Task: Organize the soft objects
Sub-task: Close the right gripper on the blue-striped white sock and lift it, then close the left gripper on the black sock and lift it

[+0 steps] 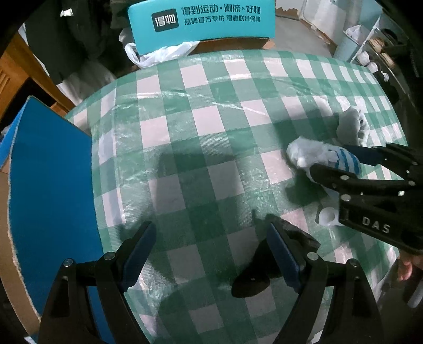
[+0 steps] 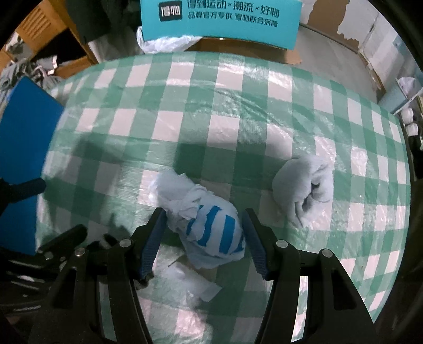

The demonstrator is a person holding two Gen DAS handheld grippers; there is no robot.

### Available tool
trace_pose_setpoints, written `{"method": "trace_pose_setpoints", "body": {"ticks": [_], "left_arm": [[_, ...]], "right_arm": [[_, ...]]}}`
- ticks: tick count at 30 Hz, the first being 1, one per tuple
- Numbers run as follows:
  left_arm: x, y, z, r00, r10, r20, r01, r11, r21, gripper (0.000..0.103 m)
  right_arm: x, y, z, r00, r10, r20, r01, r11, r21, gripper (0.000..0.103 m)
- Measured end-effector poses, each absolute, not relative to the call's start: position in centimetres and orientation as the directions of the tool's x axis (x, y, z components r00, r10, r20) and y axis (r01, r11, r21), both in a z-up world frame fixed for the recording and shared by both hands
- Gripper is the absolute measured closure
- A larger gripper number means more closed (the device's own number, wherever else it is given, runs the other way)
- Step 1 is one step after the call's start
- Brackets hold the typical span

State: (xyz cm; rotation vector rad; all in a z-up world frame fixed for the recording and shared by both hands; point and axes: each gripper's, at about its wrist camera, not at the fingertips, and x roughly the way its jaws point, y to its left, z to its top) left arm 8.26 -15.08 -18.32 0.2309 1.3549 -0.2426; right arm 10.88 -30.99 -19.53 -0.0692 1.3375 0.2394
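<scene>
- Socks: a white pair with blue stripes [image 2: 211,232], bundled, lies low in the middle of the right wrist view on the green-checked tablecloth [image 2: 238,105].
- The right gripper [image 2: 203,238] straddles that bundle, its jaws partly apart; whether the pads press the cloth I cannot tell.
- A pale grey rolled sock bundle [image 2: 304,188] sits near it, to the right, apart.
- The left gripper [image 1: 211,254] hangs wide open over bare cloth, holding nothing; a dark object [image 1: 264,270] lies just beside its right finger.
- A blue box [image 1: 53,185] stands at the left edge, and a teal printed carton [image 1: 201,21] beyond the table's far edge; their contents are hidden.
</scene>
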Motion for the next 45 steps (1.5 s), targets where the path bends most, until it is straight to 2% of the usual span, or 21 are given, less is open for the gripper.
{"method": "trace_pose_setpoints", "body": {"ticks": [9, 15, 21, 34, 45], "left_arm": [[7.7, -15.7, -18.4, 0.178, -0.08, -0.981, 0.343, 0.939, -0.014, 0.017], [7.1, -16.1, -17.3, 0.183, -0.126, -0.975, 0.377, 0.925, -0.049, 0.017], [5.9, -17.6, -17.2, 0.177, -0.153, -0.972, 0.438, 0.897, -0.061, 0.016], [4.9, -20.2, -20.4, 0.142, -0.09, -0.986, 0.515, 0.857, -0.004, 0.016], [4.4, -20.9, -21.7, 0.149, -0.073, -0.986, 0.536, 0.844, 0.018, 0.018]], "right_arm": [[11.3, -30.9, -21.7, 0.177, 0.071, -0.982, -0.21, 0.977, 0.033, 0.045], [11.2, -32.1, -21.6, 0.176, 0.103, -0.979, -0.18, 0.981, 0.071, 0.054], [10.9, -34.9, -19.8, 0.204, 0.149, -0.967, -0.081, 0.988, 0.135, 0.055], [7.1, -38.5, -16.7, 0.234, 0.174, -0.957, 0.004, 0.984, 0.18, 0.055], [6.1, -37.4, -15.9, 0.251, 0.184, -0.95, -0.021, 0.983, 0.185, 0.055]]}}
